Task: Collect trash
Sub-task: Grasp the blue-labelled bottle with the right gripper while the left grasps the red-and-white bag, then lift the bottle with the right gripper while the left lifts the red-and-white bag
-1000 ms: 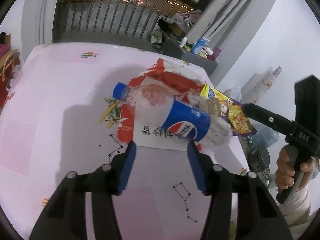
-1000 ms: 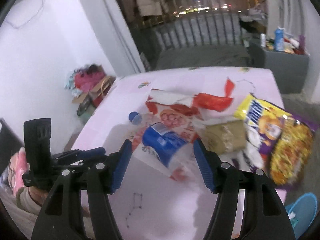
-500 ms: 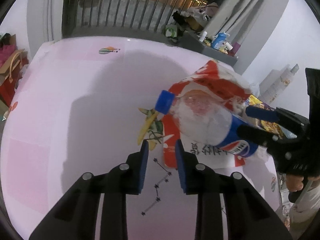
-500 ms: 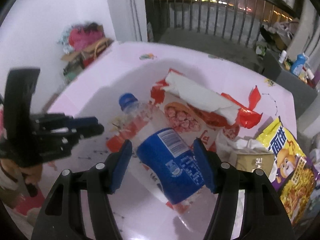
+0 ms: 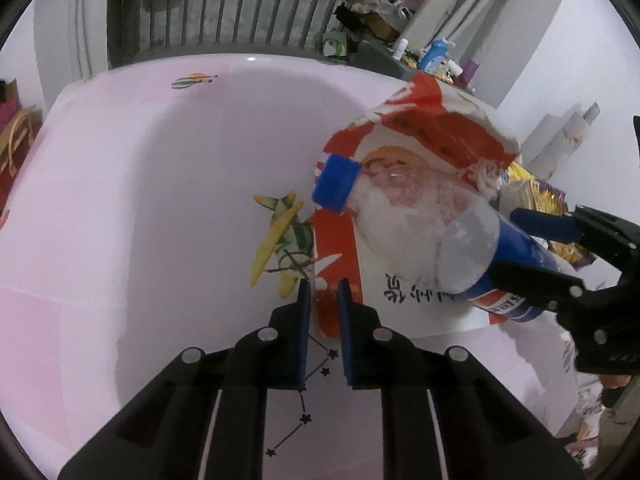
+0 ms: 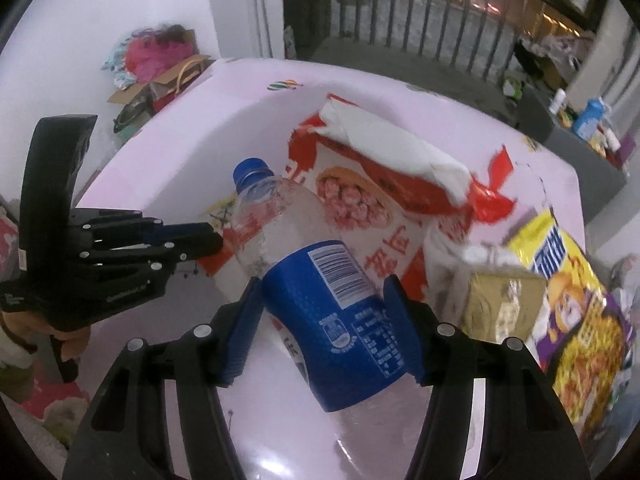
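- The right gripper (image 6: 322,332) has its jaws closing around the blue-labelled waist of the plastic bottle (image 6: 316,280), which lies on the red-and-white bag (image 5: 400,152); the smooth round body may squirt out.
- The left gripper (image 5: 322,312), jaws closing, appears to take the bag's near edge; if it misses, the bag drags under the bottle.
- The yellow snack packet (image 6: 580,320) beyond the bottle could get knocked.

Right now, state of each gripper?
Left gripper: jaws closing, nearly shut over the edge of the red-and-white bag; grip cannot be told.
Right gripper: jaws closing around the Pepsi bottle, pads at its label.
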Tool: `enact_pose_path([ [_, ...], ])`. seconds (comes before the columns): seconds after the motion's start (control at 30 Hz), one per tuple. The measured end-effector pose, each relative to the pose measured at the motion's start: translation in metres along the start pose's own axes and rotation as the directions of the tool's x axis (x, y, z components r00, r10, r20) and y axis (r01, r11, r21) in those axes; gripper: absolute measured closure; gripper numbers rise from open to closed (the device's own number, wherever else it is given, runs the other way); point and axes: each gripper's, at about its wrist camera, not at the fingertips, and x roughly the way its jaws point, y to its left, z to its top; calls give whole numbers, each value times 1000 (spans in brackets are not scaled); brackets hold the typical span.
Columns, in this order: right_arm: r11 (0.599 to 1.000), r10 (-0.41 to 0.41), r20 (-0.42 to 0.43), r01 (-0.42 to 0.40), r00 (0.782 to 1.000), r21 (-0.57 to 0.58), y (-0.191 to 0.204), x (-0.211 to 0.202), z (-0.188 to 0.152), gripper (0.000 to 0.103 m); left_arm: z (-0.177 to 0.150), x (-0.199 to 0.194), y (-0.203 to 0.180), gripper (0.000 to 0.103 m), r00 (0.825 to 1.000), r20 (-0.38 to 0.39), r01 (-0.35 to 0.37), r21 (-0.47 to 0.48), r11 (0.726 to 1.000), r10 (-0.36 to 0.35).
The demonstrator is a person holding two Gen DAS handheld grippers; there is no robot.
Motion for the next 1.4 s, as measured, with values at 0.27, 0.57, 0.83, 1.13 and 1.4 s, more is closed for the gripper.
enact_pose_path([
  [0.27,996,-33,-17,35,999,85,-4,-19,-33,47,-23,-10,-16,94,999,-28,46,47,998,-44],
  [0.57,962,-97,-19,99,995,254,-25,-42,-71,47,-20,-38,-22,94,998,26,49,81,995,-51],
  [0.83,926,-53,26,39,998,375,-43,-41,-78,48,34,-11,-33,75,986,158,-82,225,971,46],
  [1.13,893,-27,51,1,998,450,-55,-44,-88,48,48,33,-30,71,991,122,-95,340,936,57],
  [1.4,886,-25,58,-5,998,463,-55,-45,-89,49,48,34,-22,88,994,108,-49,315,948,16],
])
